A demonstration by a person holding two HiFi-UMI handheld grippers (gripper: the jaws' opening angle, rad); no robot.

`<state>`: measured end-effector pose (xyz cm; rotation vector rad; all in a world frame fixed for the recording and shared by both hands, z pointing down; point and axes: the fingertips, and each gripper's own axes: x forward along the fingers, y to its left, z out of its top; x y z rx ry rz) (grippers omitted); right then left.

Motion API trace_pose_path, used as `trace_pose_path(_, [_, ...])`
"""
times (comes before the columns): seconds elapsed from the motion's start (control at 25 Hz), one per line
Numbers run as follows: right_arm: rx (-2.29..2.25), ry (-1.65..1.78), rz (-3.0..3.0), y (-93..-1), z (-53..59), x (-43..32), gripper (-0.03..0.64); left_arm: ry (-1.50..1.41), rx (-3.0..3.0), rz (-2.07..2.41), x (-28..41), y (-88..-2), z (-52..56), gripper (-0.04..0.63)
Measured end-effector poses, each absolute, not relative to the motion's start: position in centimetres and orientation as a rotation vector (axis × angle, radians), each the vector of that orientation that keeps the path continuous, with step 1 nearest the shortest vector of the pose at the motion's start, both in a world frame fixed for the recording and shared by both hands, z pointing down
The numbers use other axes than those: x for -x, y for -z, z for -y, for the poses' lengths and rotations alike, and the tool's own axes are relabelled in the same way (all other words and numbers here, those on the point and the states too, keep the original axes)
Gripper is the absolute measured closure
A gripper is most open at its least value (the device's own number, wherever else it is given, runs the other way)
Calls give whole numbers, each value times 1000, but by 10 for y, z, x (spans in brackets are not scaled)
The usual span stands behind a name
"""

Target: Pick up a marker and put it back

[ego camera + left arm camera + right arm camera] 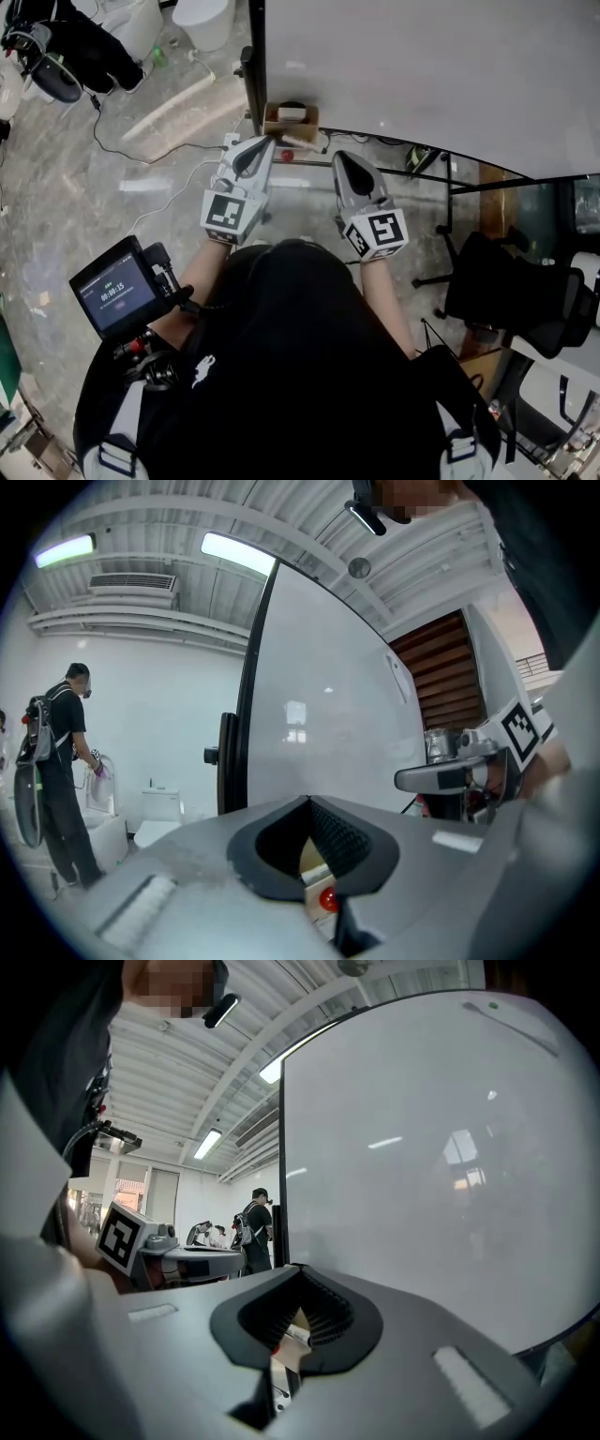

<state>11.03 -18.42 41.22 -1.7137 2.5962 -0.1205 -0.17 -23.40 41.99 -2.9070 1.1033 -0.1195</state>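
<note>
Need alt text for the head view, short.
Seen from above, a person in a black top holds the left hand-held gripper and right hand-held gripper, both shut, pointed at a small brown cardboard box at the edge of a large white board.

Whiteboard (422,75) white, blk frame. L gripper (266,142) & R gripper (339,159) grey, blk/white square-pattern cubes. Cardboard tray (277,127) tan; marker end (327,899) red. Shirt (300,375) blk. Floor (75,187) grey marbled.

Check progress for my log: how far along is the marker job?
Done: nothing evident; the red marker sits by the box at the whiteboard's foot. In hand: nothing; left gripper and right gripper are both shut and empty. Left: seemingly the whole pick-up and return.
</note>
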Motion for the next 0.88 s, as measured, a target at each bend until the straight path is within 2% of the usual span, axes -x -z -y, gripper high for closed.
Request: trace_pose_path(0.88, [1709, 111, -2585, -411, 180, -106, 607, 95, 2912, -1076, 3, -417, 229, 592])
